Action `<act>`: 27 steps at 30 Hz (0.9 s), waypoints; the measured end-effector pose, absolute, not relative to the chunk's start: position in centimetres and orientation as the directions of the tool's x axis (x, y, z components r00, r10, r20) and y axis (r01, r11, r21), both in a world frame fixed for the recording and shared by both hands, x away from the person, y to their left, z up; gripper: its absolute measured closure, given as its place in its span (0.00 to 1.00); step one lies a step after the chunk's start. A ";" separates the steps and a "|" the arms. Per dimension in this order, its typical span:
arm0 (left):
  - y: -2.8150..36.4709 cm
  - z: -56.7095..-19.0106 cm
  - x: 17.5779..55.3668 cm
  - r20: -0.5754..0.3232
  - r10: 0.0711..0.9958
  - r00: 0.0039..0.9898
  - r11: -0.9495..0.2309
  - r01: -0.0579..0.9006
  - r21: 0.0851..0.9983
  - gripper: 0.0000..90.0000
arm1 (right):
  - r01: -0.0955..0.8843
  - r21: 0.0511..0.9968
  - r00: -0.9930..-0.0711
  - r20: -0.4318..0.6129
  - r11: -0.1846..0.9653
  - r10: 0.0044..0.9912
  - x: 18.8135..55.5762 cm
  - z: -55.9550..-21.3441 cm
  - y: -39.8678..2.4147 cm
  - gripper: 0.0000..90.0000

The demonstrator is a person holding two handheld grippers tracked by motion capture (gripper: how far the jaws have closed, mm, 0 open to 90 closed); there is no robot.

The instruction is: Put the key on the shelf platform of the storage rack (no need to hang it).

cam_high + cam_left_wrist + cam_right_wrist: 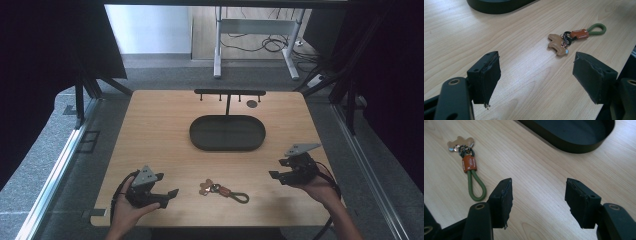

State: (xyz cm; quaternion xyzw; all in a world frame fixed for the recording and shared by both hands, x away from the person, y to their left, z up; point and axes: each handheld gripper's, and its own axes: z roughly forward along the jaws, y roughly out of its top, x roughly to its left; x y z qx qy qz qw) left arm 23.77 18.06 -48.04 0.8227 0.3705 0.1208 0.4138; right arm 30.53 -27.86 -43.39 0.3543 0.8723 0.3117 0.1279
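High view gives us the keychain [224, 190] lying on the desk [160, 130] at lower centre, between our left tool [171, 196] and right tool [276, 169]. Both tools stand released, empty, touching nothing. Right gripper view adds the keychain's orange tag and green loop, upper left.

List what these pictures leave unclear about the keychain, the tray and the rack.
- Keychain: print on its orange tag too small and blurred to read in the right gripper view.
- Tray: cut off by the top edge in both gripper views.
- Rack: its pegs too small in the high view to tell their shape.
- Dark disc beside the rack: too small to identify.
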 end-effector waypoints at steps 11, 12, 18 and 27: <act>17.9 -48.0 23.7 -0.109 0.703 0.703 -0.384 0.504 0.774 0.25 | 0.521 0.586 -0.760 -0.013 0.621 0.650 31.2 -42.4 -25.9 0.46; 17.8 -48.0 23.7 -0.108 0.702 0.704 -0.384 0.502 0.775 0.25 | 0.518 0.581 -0.764 -0.016 0.628 0.645 31.2 -42.4 -25.6 0.46; 17.8 -47.9 23.7 -0.108 0.701 0.705 -0.386 0.502 0.774 0.25 | 0.504 0.543 -0.792 -0.020 0.672 0.610 31.6 -41.9 -23.8 0.47; 17.8 -47.9 23.6 -0.108 0.697 0.709 -0.391 0.501 0.772 0.25 | 0.482 0.492 -0.829 -0.011 0.725 0.559 32.1 -42.1 -21.4 0.48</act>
